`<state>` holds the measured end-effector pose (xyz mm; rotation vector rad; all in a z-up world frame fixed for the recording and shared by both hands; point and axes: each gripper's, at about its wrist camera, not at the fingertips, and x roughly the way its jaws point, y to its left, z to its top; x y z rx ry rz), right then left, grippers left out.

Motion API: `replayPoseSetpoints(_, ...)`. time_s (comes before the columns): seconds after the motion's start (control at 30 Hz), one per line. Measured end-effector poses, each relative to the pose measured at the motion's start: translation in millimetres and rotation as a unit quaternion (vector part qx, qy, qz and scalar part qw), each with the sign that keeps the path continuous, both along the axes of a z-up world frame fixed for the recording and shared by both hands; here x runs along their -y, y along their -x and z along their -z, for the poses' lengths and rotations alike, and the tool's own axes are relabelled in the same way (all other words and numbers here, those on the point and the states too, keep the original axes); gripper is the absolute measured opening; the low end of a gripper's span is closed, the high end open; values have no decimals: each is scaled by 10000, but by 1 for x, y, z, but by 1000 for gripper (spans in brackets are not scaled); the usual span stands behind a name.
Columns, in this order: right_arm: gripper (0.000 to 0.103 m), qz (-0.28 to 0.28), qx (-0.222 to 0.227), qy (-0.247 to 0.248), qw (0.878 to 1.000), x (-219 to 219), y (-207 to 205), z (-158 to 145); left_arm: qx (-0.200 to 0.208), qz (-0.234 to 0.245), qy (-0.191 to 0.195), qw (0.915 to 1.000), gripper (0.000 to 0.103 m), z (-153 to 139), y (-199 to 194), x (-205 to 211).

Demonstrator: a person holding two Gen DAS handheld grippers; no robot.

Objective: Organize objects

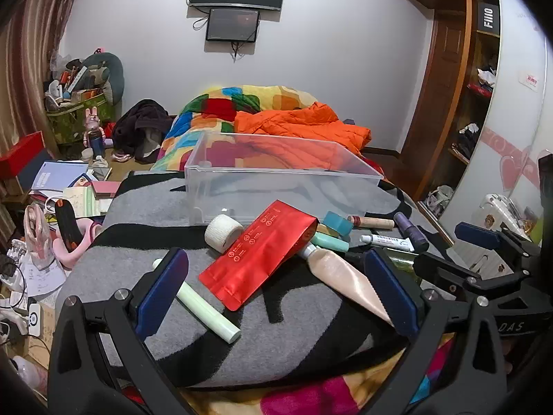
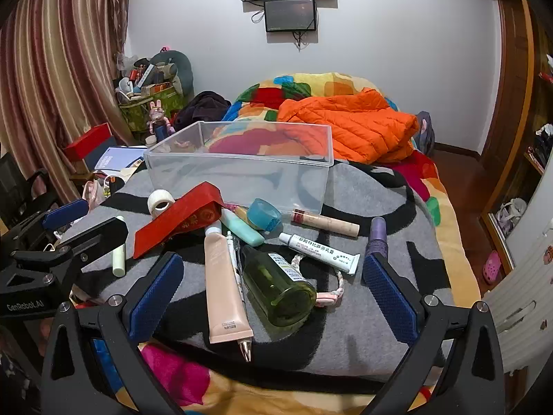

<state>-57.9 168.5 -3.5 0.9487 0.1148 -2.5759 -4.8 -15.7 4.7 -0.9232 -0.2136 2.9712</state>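
Both grippers hover level above the grey blanket (image 2: 363, 332), jaws spread wide and empty: left gripper (image 1: 276, 290) over the red pouch (image 1: 261, 256), right gripper (image 2: 273, 294) over the green bottle (image 2: 276, 287). Clear bin (image 2: 238, 169) sits at twelve o'clock beyond the clutter.

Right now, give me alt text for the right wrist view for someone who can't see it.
The open right gripper hovers over toiletries scattered on a grey blanket: a green bottle, a beige tube and a white ointment tube. Behind them stands an empty clear plastic bin.
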Motion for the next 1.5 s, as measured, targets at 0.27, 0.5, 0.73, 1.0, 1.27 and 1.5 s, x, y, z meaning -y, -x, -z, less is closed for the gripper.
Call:
replayPoseSetpoints(0.27, 103, 19, 7, 62, 10000, -2, 1, -1, 59, 2, -51, 10000, 103, 0, 1, 1)
replayPoseSetpoints(0.5, 103, 21, 7, 63, 10000, -2, 0, -2, 90, 3, -6, 10000, 103, 1, 1, 0)
replayPoseSetpoints(0.73, 103, 26, 13, 74, 10000, -2, 1, -2, 119, -14, -16, 9999, 103, 1, 2, 0)
replayPoseSetpoints(1.0, 103, 38, 14, 116, 9999, -4, -1, -3, 144, -6, -9, 9999, 103, 1, 2, -1)
replayPoseSetpoints(1.27, 103, 34, 18, 120, 9999, -4, -1, -3, 182, 13, -19, 9998, 103, 2, 2, -1)
replayPoseSetpoints(1.5, 103, 26, 35, 128, 9999, -4, -1, -2, 190, 29, 17, 9998, 103, 3, 2, -3)
